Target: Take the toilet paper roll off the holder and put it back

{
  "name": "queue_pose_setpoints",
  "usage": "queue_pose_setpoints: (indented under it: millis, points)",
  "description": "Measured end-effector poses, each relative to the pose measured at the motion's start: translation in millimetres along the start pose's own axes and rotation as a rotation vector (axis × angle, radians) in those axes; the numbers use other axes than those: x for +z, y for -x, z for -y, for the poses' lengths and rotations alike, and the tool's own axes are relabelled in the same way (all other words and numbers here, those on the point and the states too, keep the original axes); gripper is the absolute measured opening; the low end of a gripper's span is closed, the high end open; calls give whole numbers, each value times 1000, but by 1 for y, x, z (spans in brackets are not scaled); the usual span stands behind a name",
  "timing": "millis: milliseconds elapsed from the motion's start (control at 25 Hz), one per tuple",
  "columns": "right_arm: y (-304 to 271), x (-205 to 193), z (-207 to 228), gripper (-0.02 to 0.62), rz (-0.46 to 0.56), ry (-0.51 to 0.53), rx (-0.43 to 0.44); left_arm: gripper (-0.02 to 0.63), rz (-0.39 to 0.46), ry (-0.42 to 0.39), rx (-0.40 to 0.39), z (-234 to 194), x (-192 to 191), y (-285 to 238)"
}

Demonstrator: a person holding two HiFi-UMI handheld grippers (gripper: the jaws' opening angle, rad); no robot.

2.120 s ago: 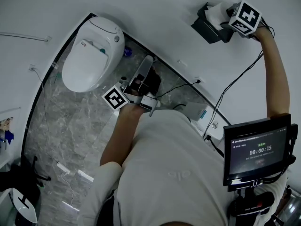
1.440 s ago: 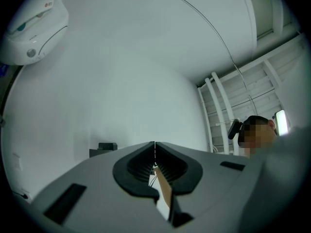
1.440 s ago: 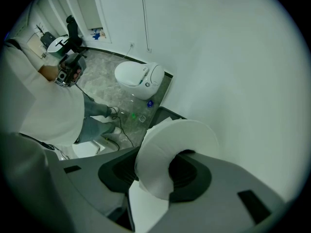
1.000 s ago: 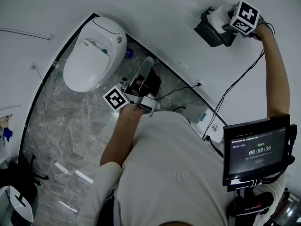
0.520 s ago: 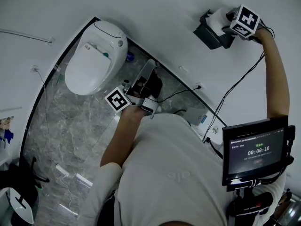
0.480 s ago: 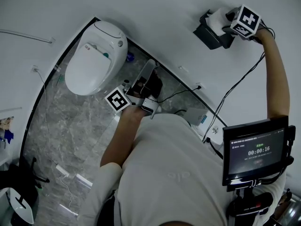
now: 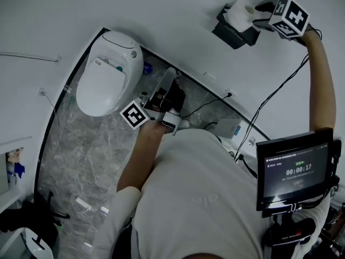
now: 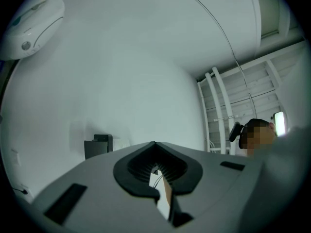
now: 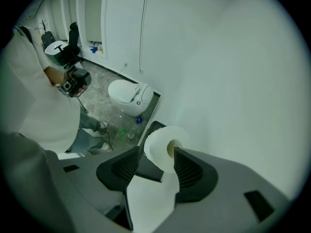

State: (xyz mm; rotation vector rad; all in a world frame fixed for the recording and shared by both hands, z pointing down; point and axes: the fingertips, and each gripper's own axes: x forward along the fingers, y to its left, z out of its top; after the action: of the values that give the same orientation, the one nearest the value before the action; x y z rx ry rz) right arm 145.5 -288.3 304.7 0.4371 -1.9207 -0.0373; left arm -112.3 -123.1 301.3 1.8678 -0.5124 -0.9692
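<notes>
A: Floor (image 7: pixel 102 144)?
B: Grey marbled tile. On it: one white toilet (image 7: pixel 108 74), lid shut; black cables (image 7: pixel 205 102); one white box (image 7: pixel 227 128) by the wall; one small blue item (image 7: pixel 147 68) beside the toilet.
A: Holder (image 7: pixel 232 34)?
B: Black, wall-mounted; toilet paper roll (image 7: pixel 237 9) at its top.

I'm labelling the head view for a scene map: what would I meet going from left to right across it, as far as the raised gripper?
toilet → left gripper → toilet paper roll → right gripper

The holder (image 9: pixel 148 169) is mostly hidden behind the toilet paper roll (image 9: pixel 159 147). Whether the roll touches the holder cannot be told.
</notes>
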Motion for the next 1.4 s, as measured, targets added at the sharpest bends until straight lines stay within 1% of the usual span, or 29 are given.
queue_pose_setpoints:
  millis: [200,440,520,560,680,720,840,960,1120,1200,1320,1400]
  points:
    - [26,13,-6,209,161,-59,-42,5,-42,20,7,-5,-2,-7]
    - [55,19,-20,208,349,-151,-74,5,-124,42,14,-10,-9,-23]
    - [63,33,-31,207,419,-165,-75,5,-130,48,14,-9,-9,-19]
    - [65,46,-35,207,452,-149,-62,5,-106,46,12,-7,-7,-14]
    - [64,104,-44,207,525,7,46,5,82,20,8,-3,-8,12]
    - [63,117,-51,207,548,25,69,5,113,18,7,-3,-7,20]
    - [61,134,-72,208,618,-1,108,5,137,22,0,-2,-2,32]
    - [59,138,-81,207,691,-56,137,5,152,16,-12,-1,-2,33]
    - [56,144,-98,207,777,-141,181,5,164,28,-15,0,-1,35]
    - [53,165,-110,207,825,-147,220,5,205,5,-22,9,9,46]
    - [51,214,-129,207,909,-110,323,5,318,-62,-35,27,30,70]
    - [51,219,-138,207,962,-151,359,5,328,-67,-38,30,32,72]
